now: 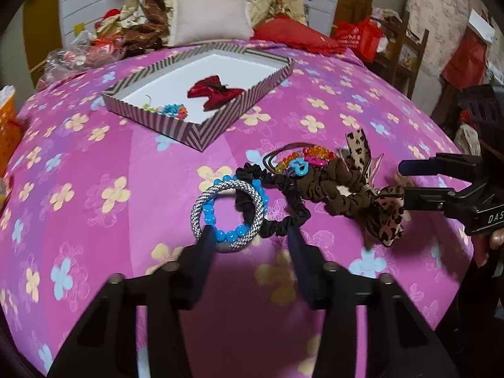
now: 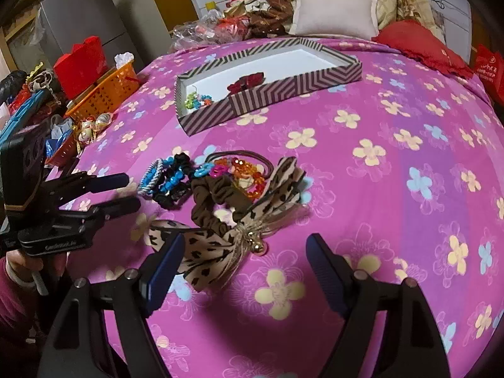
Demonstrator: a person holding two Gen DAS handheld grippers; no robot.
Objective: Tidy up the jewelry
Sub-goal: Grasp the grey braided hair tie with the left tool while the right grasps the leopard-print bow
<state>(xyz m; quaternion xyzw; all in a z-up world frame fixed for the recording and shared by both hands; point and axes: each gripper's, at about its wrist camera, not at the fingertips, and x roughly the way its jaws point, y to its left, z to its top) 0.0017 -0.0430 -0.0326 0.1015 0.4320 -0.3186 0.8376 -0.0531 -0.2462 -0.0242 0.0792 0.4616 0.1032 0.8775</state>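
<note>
A heap of jewelry lies on the pink flowered bedspread [image 1: 126,157]: a silver bangle [image 1: 197,208] [image 2: 148,182], a blue bead bracelet [image 1: 226,234], a black scrunchie [image 1: 293,217], a brown scrunchie [image 2: 220,195], a colourful bead hair tie [image 1: 302,160] and a leopard bow [image 2: 208,252]. My left gripper [image 1: 249,231] [image 2: 135,190] points down at the bangle and blue beads, which sit between its parted tips; no squeeze shows. My right gripper [image 2: 245,239] [image 1: 406,181] stands wide open around the leopard bow. Farther back, the striped tray [image 1: 201,138] [image 2: 264,100] holds a red bow [image 1: 217,93] and small beaded pieces [image 1: 171,110].
A pale pillow [image 1: 208,19] and a red cushion [image 2: 419,44] lie behind the tray. An orange basket [image 2: 104,94], a red box and clutter crowd the bed's left edge. A person's hand and dark red sleeve [image 2: 15,289] hold the left gripper.
</note>
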